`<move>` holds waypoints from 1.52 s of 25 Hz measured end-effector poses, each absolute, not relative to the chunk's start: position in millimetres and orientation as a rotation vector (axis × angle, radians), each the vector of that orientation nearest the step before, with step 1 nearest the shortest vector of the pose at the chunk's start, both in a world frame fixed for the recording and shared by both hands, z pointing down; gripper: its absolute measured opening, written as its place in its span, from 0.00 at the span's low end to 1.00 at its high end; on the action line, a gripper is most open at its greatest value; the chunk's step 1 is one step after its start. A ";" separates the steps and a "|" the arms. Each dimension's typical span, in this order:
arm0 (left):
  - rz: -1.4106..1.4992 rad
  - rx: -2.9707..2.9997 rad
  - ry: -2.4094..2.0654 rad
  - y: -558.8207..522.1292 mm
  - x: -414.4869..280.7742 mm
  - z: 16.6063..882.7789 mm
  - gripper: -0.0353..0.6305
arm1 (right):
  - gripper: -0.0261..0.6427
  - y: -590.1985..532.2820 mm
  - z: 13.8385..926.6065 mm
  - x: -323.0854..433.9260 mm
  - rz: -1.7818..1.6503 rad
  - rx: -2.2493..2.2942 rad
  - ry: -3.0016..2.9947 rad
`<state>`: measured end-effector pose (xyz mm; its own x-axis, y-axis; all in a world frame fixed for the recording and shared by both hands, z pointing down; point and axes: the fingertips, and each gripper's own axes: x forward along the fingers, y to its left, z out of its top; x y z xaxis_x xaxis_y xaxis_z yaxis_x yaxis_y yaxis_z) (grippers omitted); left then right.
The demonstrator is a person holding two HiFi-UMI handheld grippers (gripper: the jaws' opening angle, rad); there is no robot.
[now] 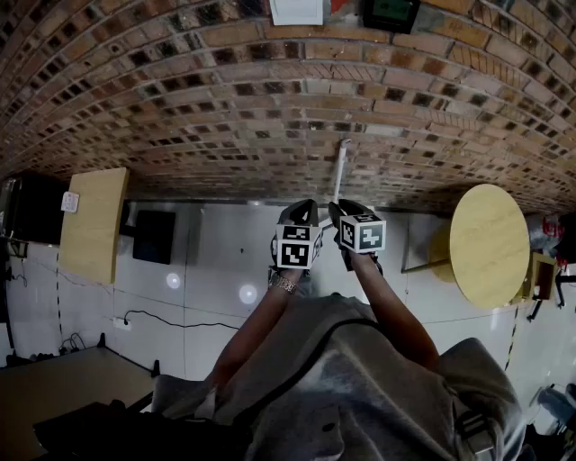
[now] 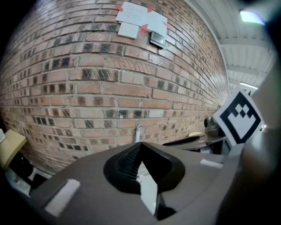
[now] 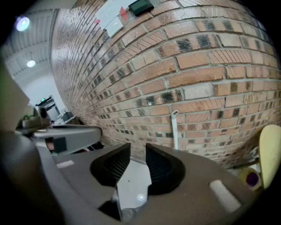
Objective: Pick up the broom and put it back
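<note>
The broom's white handle [image 1: 341, 171] leans upright against the brick wall [image 1: 270, 108], straight ahead of both grippers and apart from them. It also shows in the left gripper view as the handle [image 2: 138, 132] and in the right gripper view as the handle [image 3: 174, 129]. My left gripper [image 1: 300, 209] is shut with its tips touching and nothing between them [image 2: 139, 145]. My right gripper [image 1: 340, 209] is beside it, jaws drawn in to a narrow slit [image 3: 137, 151] and empty. The broom's head is hidden.
A round yellow table [image 1: 490, 243] stands at the right by the wall. At the left are a wooden panel [image 1: 94, 223] and a black box [image 1: 155, 236]. A black cable [image 1: 171, 320] trails over the white floor. Papers [image 1: 297, 11] hang on the wall.
</note>
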<state>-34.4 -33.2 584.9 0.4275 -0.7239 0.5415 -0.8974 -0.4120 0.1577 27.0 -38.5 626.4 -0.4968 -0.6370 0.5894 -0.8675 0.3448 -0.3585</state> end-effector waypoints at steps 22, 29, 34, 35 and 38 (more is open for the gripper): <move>0.528 2.211 -1.466 -170.7 -78.7 571.6 0.05 | 0.51 -249.8 766.1 47.1 0.899 1.349 -1.853; 0.537 2.170 -1.496 -187.2 -82.3 575.3 0.05 | 0.43 -272.2 777.4 52.5 0.876 1.376 -1.806; 0.545 2.152 -1.495 -194.5 -79.2 581.1 0.05 | 0.25 -276.2 776.4 67.0 0.812 1.455 -1.728; 0.545 2.153 -1.494 -196.3 -77.5 581.3 0.05 | 0.20 -277.6 776.2 69.6 0.801 1.460 -1.722; 0.547 2.157 -1.485 -199.3 -71.3 582.9 0.05 | 0.19 -279.0 776.1 70.7 0.802 1.442 -1.740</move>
<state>-71.3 -199.3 582.9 0.3374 -0.7554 0.5617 -0.9393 -0.3100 0.1473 70.7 -279.0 776.1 -0.1082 -0.5312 0.8403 -0.9839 0.1783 -0.0140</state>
